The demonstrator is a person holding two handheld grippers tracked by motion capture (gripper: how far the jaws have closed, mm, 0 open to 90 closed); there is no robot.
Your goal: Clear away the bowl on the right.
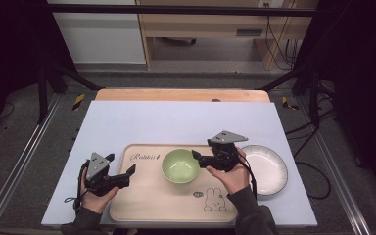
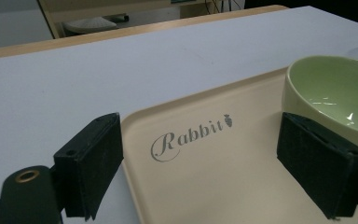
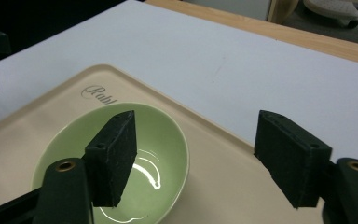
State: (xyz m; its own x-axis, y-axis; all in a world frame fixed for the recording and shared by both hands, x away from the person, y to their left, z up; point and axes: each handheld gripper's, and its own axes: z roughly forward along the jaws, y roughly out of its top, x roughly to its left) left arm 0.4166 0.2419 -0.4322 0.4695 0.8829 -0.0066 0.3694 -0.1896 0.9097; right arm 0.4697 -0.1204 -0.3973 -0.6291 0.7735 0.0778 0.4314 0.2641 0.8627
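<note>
A pale green bowl [image 1: 180,165] sits in the middle of a beige tray [image 1: 152,196] printed with "Rabbit" and a small bunny drawing. My right gripper [image 1: 198,159] hovers at the bowl's right side, open. In the right gripper view, the right gripper [image 3: 196,121] has one jaw over the inside of the bowl [image 3: 65,144] and the other out over the tray [image 3: 214,154], with no pad touching the rim. My left gripper [image 1: 121,164] is open at the tray's left edge. In the left gripper view, the left gripper [image 2: 200,123] straddles the corner of the tray [image 2: 214,177], with the bowl [image 2: 335,93] beside its right jaw.
A white plate [image 1: 267,169] lies on the light table cover [image 1: 176,122] just right of the tray, under my right forearm's side. A wooden table edge [image 1: 176,94] runs along the back. Dark frame posts and cables stand beyond both sides.
</note>
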